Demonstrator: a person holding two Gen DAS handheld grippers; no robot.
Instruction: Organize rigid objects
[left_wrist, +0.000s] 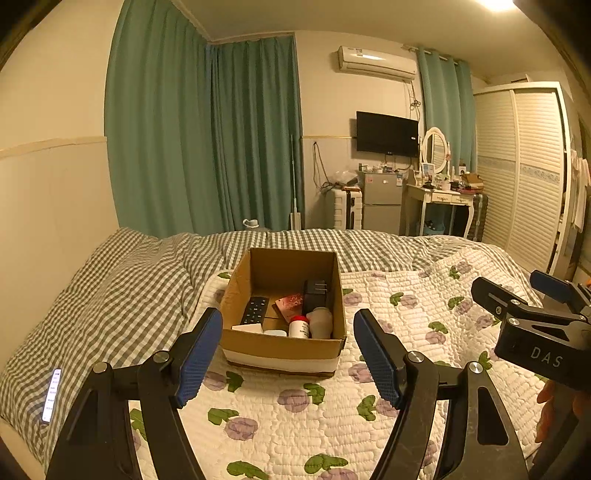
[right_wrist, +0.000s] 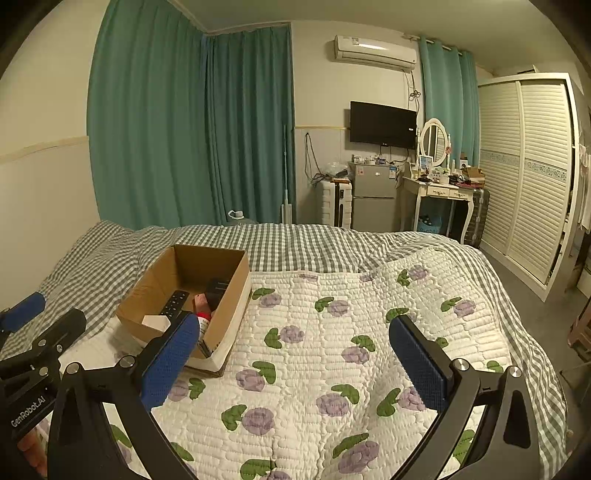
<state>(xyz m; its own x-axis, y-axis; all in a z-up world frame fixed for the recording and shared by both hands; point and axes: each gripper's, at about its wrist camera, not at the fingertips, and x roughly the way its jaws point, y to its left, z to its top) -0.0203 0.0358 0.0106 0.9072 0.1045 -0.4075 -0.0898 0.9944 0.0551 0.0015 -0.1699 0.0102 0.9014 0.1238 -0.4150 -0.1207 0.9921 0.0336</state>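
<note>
Above bed quilt (left_wrist: 295, 417), left gripper (left_wrist: 288, 358) and right gripper (right_wrist: 295, 362) gape wide, empty.

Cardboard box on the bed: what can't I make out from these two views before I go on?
- Brown cardboard box: low contents, left wrist view, hidden by its near wall.
- White red-capped bottle: label too small.
- Box's right side, right wrist view: covered by the right gripper finger.
- Lit phone: screen text too small.

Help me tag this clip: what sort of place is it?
A bedroom, most likely: a bed with a floral quilt, a wardrobe, and a dressing table with a mirror.
</note>
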